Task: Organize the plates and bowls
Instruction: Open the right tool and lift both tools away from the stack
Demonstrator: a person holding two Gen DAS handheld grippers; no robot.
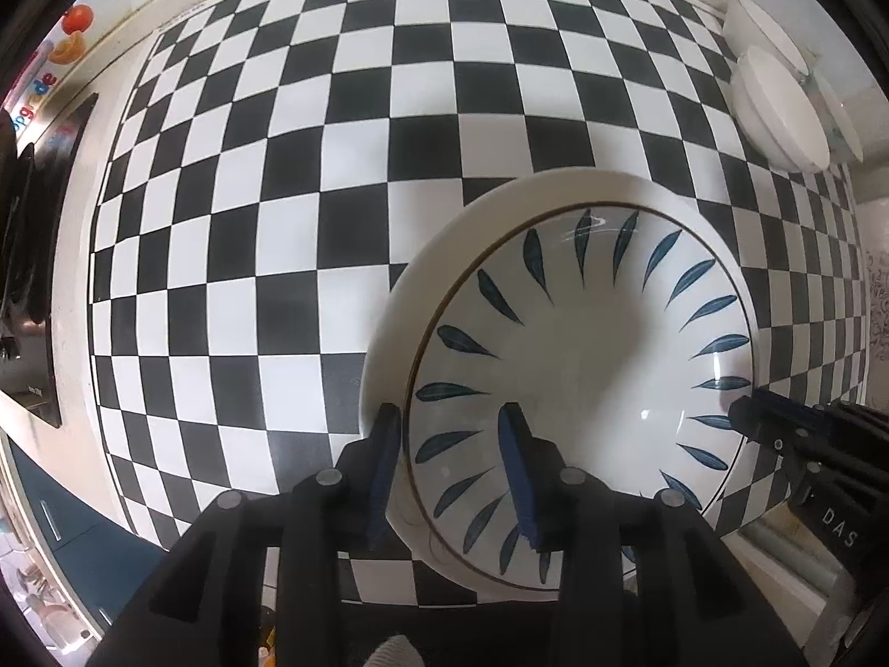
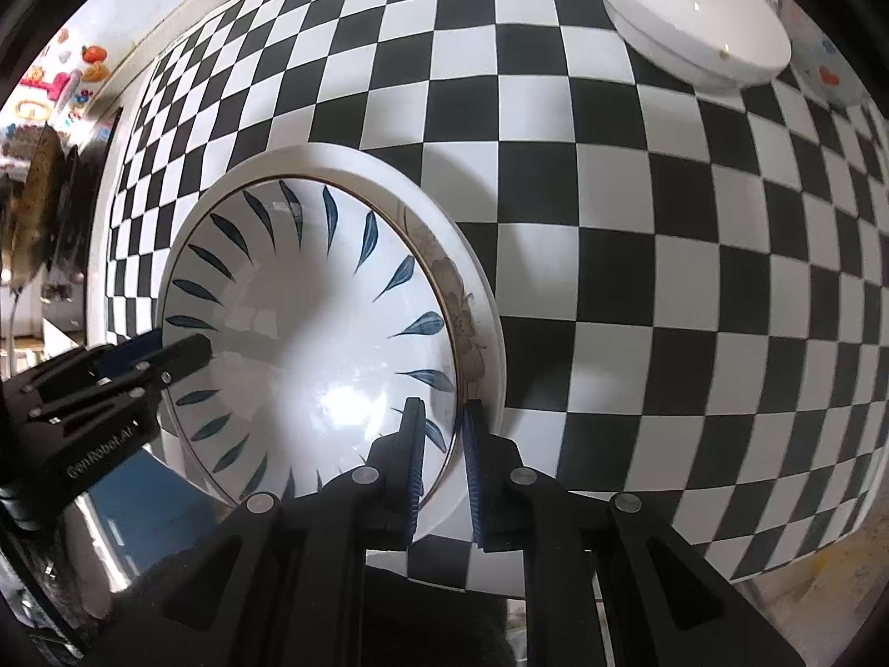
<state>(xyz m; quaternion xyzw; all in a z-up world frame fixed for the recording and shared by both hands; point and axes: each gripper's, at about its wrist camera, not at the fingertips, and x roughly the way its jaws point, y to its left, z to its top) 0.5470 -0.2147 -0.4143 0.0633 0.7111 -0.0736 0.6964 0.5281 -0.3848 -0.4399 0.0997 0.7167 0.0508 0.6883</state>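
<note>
A: What was seen at the middle?

B: One white ceramic bowl painted with blue leaves (image 1: 578, 367) was seen nested in one wider white plate bearing a faded flower print (image 2: 472, 328), both set on the black-and-white chequered tabletop (image 1: 311, 211).

A: How were the two grippers placed?

B: The left gripper (image 1: 450, 467) was held astride the bowl's rim, its blue pads (image 1: 514, 472) parted and not pressed on it. The right gripper (image 2: 444, 439) was pinched narrowly on the opposite rim of bowl and plate.

A: What else was counted?

B: Two plain white bowls (image 1: 778, 105) were seen at the far corner, and beside them one bowl with coloured motifs (image 2: 828, 78). Coloured fruit magnets (image 1: 72, 33) were noted beyond.
</note>
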